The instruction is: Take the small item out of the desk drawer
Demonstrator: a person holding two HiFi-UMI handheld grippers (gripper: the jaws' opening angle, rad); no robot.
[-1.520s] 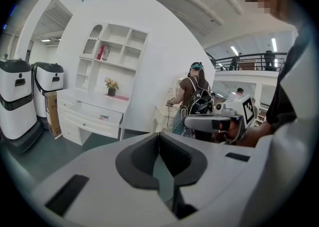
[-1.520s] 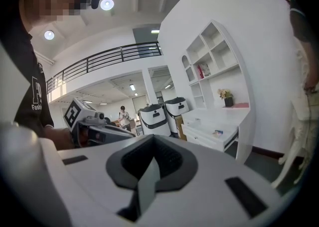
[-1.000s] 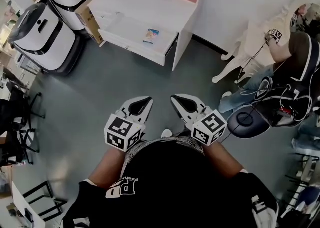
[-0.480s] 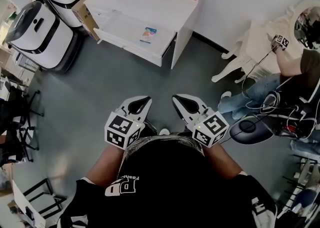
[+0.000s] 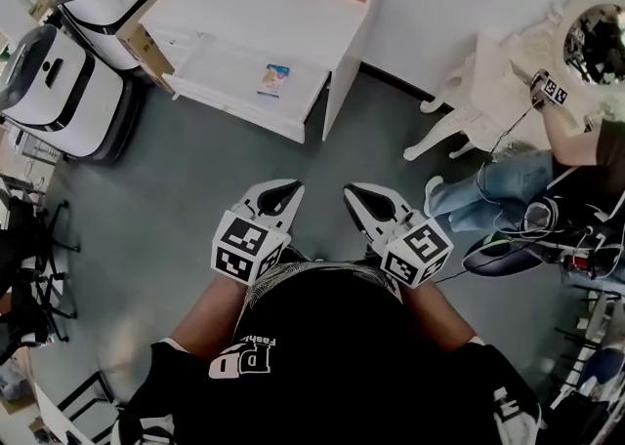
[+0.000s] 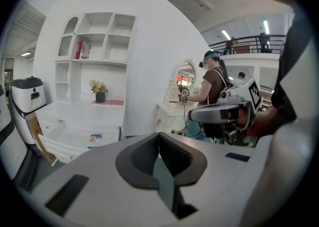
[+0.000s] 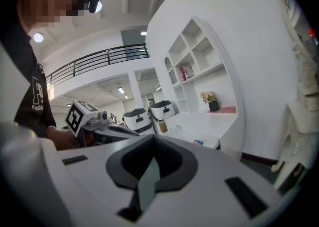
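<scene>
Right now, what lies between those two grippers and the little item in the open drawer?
Only bare grey floor, as the head view shows. The left gripper and right gripper hang short of the small item in the drawer.

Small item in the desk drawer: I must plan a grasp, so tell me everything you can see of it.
The small item looks like a flat, rectangular packet or card, printed blue with some yellow. It lies flat on the floor of the open white drawer, toward its right end in the head view, with nothing else touching it.

Head view overhead, gripper views facing desk (image 5: 244, 4)
</scene>
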